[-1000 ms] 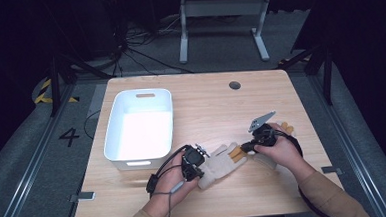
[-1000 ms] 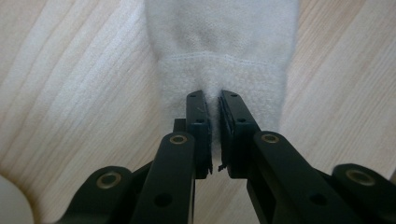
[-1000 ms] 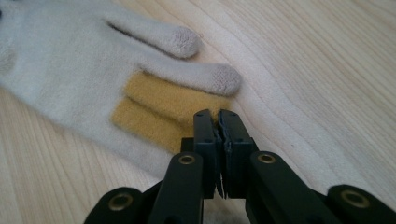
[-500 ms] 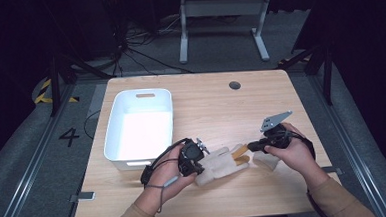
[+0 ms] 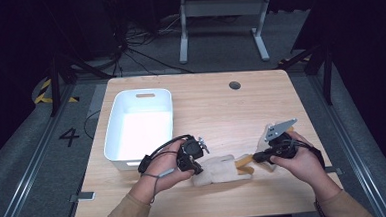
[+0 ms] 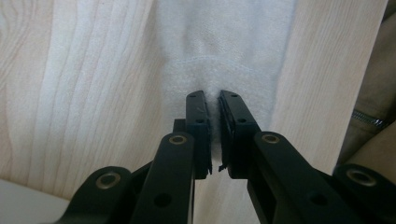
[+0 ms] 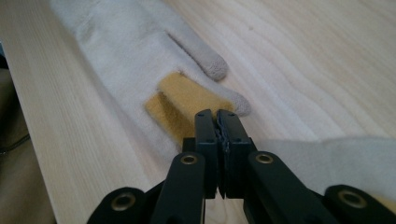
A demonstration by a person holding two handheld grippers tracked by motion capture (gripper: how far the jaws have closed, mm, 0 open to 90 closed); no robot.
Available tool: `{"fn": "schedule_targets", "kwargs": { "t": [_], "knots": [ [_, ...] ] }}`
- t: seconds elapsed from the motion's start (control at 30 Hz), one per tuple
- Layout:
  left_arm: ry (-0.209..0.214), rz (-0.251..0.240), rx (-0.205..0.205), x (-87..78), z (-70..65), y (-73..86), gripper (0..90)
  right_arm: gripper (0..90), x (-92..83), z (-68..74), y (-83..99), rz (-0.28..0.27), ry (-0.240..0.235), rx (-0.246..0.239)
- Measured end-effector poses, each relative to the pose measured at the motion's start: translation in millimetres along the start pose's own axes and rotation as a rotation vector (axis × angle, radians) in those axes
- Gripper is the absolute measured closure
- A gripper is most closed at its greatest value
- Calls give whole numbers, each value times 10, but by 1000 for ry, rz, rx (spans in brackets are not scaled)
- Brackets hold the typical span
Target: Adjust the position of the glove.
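A cream fleece glove (image 5: 219,169) with mustard-yellow fingers lies flat on the table.

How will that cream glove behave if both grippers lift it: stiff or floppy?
Likely floppy: the cream glove lies flat on the table and bunches where the left gripper pinches it. Probably light, being thin fleecy fabric. Its soft nap should resist slipping from the right gripper, shut by the mustard fingers.
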State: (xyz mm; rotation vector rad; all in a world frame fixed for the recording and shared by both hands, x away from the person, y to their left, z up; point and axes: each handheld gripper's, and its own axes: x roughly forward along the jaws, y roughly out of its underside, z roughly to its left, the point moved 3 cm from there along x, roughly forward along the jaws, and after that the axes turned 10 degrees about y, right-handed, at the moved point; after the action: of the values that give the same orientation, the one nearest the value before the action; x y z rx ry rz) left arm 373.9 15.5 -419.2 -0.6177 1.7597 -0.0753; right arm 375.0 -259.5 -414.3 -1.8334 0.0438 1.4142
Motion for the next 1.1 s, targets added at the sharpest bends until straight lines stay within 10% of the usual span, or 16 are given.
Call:
{"fn": "schedule_targets", "kwargs": {
  "t": [0.4,1.1],
  "knots": [
    [34,23,-8,27,65,-77,645,755,-9,25,100,22,27,20],
    [1,-173,-59,-217,35,-159,613,704,-241,-260,203,-55,120,70]
  ]
}}
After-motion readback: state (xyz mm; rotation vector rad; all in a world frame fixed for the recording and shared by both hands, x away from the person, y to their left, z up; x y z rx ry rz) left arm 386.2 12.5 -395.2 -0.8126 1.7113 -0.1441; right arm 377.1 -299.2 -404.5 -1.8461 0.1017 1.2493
